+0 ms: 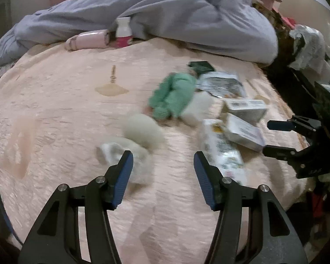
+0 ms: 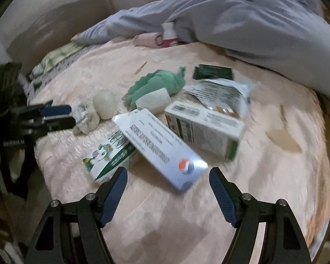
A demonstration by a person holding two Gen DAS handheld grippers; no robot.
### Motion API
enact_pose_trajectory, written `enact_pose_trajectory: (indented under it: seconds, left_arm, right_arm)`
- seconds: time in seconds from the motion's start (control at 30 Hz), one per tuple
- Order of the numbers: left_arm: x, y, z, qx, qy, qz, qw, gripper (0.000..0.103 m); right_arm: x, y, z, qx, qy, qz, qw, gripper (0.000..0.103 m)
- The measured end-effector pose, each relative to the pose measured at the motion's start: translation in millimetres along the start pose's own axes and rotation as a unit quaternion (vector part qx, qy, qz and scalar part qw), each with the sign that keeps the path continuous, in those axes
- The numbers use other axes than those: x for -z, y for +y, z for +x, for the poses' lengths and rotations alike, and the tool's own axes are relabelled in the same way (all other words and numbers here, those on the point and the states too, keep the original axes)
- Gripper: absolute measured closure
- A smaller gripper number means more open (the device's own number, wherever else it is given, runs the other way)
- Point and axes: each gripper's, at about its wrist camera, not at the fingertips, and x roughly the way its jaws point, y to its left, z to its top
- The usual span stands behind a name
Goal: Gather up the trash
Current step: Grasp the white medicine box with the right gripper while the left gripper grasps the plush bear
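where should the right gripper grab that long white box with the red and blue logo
Grip the long white box across its narrow width at the logo end, which points toward the open right hand-held gripper. Come straight in from that near side. The box lies tilted, its middle propped on the green and white carton, so the near end looks free of clutter; the far end crowds the other carton.

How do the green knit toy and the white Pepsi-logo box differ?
The green knit toy is soft, lumpy and solid green; the white Pepsi-logo box is a flat-sided printed carton. The toy lies farther back; the box lies nearest the right claw, propped across another carton. Both rest untouched on the pink bedspread.
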Motion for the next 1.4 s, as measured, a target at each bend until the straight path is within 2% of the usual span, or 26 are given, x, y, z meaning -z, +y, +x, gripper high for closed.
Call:
enact_pose_trajectory:
  seconds: [0.23,0.47,0.53,0.57,0.63,0.7,0.77,0.8,0.93,1.23,1.4]
  left_arm:
    - [-7.5,28.7,27.3,-0.017,0.013,0.017,0.9996,0.047]
    - [-7.3,35.5,54.2,-0.024,0.042,0.036,0.9982,0.047]
    - [-6.5,34.5,60.7,-0.026,0.049,0.037,0.9978,0.047]
    - [-5.6,34.5,63.2,-0.028,0.05,0.035,0.9977,0.047]
    - [-3.9,35.1,67.7,-0.038,0.055,0.029,0.9973,0.047]
    - [-1.8,36.8,71.5,-0.046,0.059,0.018,0.9971,0.047]
    - [1.0,38.6,70.8,-0.046,0.056,0.003,0.9974,0.054]
    - [1.5,39.0,69.1,-0.046,0.055,-0.003,0.9974,0.062]
    - [3.4,36.8,52.3,-0.02,0.048,-0.034,0.9981,0.071]
    - [6.9,-11.5,11.1,-0.002,0.015,-0.019,0.9997,0.072]
    - [8.7,-42.6,-0.8,0.005,0.001,-0.006,1.0,0.072]
  right_arm:
    - [-18.3,-5.2,36.0,-0.025,0.026,-0.056,0.998,0.027]
    - [-21.9,-10.9,63.8,-0.049,0.053,-0.065,0.995,0.027]
    - [-19.6,-10.3,62.1,-0.054,0.046,-0.056,0.996,0.027]
    - [-17.5,-10.0,58.0,-0.056,0.035,-0.048,0.997,0.028]
    - [-13.8,-8.5,49.9,-0.063,0.023,-0.036,0.997,0.044]
    - [-8.5,-6.5,40.7,-0.046,0.019,-0.026,0.998,0.051]
    - [-1.0,-6.1,29.7,-0.042,0.013,-0.009,0.999,0.055]
    - [2.1,-5.2,25.0,-0.038,0.012,-0.003,0.999,0.055]
    - [17.2,-0.9,1.5,-0.012,0.004,0.009,1.0,0.055]
    - [60.7,-4.0,-43.5,0.037,-0.018,0.059,0.997,0.055]
    - [72.2,-4.4,-58.2,0.056,-0.033,0.079,0.995,0.055]
